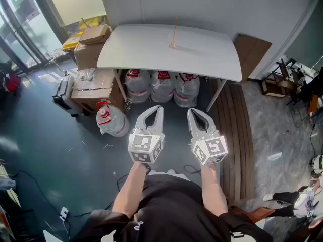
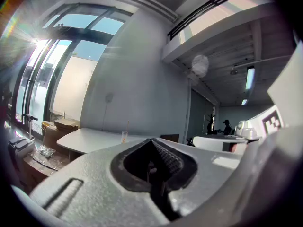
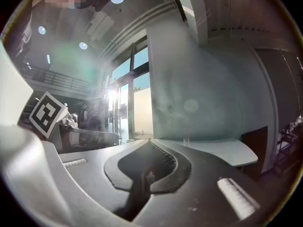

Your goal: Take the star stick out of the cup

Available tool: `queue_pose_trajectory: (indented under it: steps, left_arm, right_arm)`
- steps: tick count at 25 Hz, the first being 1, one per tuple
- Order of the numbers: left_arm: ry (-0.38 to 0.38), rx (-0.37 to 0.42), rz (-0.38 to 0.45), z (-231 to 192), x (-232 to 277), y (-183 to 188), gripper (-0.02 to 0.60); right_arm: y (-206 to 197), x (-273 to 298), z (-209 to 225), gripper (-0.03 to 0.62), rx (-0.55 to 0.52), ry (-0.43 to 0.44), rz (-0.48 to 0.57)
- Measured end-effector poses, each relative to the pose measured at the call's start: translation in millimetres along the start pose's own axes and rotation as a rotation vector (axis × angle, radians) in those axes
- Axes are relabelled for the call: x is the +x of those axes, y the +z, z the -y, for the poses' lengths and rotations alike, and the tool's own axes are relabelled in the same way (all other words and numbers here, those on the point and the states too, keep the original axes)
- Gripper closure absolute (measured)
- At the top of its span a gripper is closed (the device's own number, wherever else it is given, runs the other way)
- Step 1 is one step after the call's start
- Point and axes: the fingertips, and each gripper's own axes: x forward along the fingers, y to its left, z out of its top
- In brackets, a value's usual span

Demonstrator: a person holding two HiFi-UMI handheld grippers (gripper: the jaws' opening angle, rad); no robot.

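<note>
Head view, surface: white table [image 1: 146, 57] with rounded corners, set with its far edge along a grey wall [image 1: 202, 4].
Task items: small clear cup [image 1: 172, 45] upright about midway along the table, in its far half; thin orange star stick [image 1: 175, 30] standing in the cup, rising well above the rim; star too small to make out.
Under the table: three large water bottles [image 1: 162, 86] side by side between the legs; fourth bottle [image 1: 112, 121] on the floor [image 1: 60, 150] just outside the left leg.
Left side: cardboard boxes [image 1: 93, 84] stacked close against the table's left end; tall glazing [image 1: 20, 24] beyond them.
Right side: brown board [image 1: 252, 52] leaning in the corner just past the table's right end; wooden slats [image 1: 234, 135] laid along the floor below it.
Edges: long near edge facing the person, curving away at both ends.
Open room: dark floor between the person and the near edge; open air over the table top on every side of the cup.
Claws: left gripper [image 1: 159, 108] and right gripper [image 1: 191, 111] side by side in front of the body, well short of the table, each narrowed fully, tips meeting on nothing.
Left gripper view: pads pressed together at the tips; cup and stick small and distant, just left of the tip line.
Right gripper view: pads likewise together; cup and stick distant, just right of the tips.
</note>
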Motion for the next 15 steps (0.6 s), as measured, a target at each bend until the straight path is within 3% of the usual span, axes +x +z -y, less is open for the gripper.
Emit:
queue_pose_trajectory:
  steps: [15]
  left_arm:
    - [0.017,0.002,0.018,18,11,0,0.578]
  right_arm:
    - [-6,-9,18,0.588,0.001,0.022,-0.011]
